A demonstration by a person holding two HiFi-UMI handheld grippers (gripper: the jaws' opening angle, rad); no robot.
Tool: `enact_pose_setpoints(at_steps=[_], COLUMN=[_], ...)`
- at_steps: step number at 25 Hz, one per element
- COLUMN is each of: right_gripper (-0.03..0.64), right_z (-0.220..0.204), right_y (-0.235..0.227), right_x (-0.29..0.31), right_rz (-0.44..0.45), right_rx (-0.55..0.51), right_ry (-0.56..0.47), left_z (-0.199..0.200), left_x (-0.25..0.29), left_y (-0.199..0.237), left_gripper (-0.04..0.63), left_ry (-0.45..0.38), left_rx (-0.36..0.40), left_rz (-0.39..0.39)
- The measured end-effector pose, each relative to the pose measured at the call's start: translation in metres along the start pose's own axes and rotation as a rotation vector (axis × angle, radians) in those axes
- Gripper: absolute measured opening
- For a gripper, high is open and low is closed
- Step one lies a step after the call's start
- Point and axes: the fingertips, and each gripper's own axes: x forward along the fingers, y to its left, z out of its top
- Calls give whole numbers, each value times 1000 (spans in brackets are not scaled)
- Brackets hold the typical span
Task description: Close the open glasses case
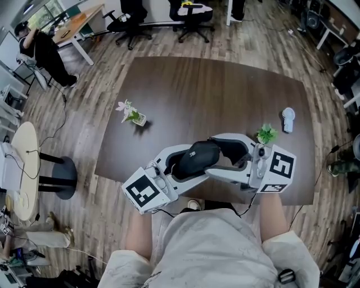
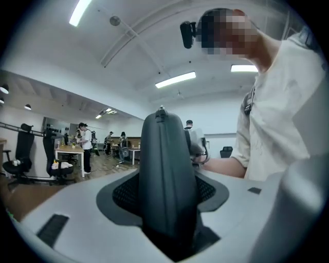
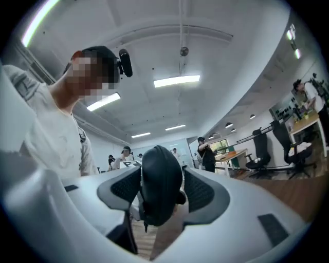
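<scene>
A black glasses case (image 1: 198, 153) hangs in the air over the near edge of the dark table (image 1: 214, 95), held between both grippers. Its two halves lie together along a seam in the left gripper view. My left gripper (image 1: 191, 163) comes in from the lower left and is shut on the case (image 2: 164, 169), whose body fills the space between the pads. My right gripper (image 1: 222, 154) reaches in from the right. In the right gripper view the end of the case (image 3: 160, 185) sits between the wide jaws, with a gap to each pad (image 3: 203, 192).
On the table stand a small flower pot (image 1: 132, 115) at the left, a green plant (image 1: 266, 135) and a white object (image 1: 288, 119) at the right. Office chairs (image 1: 191, 17) stand beyond it. A round white side table (image 1: 22, 169) and a person (image 1: 42, 50) are at the left.
</scene>
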Motion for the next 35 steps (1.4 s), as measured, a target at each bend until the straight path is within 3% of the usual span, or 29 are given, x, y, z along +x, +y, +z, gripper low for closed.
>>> enact_pose_setpoints(at_steps=[4,10,21,28,31,35], right_gripper=[247,241,238,238,238,238], right_z=[5,3,4,14,13,0], right_y=[6,7,-1,-19,-34,-55], right_x=[1,2,-12,-49,-67,-87], right_rz=[39,33,-28,-153,-247,-365], right_rx=[12,-26,-79,-104,-134,-159], right_ry=[-35,-23,12,3,46,126], left_z=[5,4,4,-2,-5,-10], left_x=[1,1,1,-6,-7,-15], left_y=[-5,-6,7,25,33,48], left_gripper=[265,267,295,314,300,281], left_ry=[-49,-25,-76,-89,-85,-126], left_rx=[-41,-19,5,19,13,12], left_rz=[-37,-41,38,137,180,298])
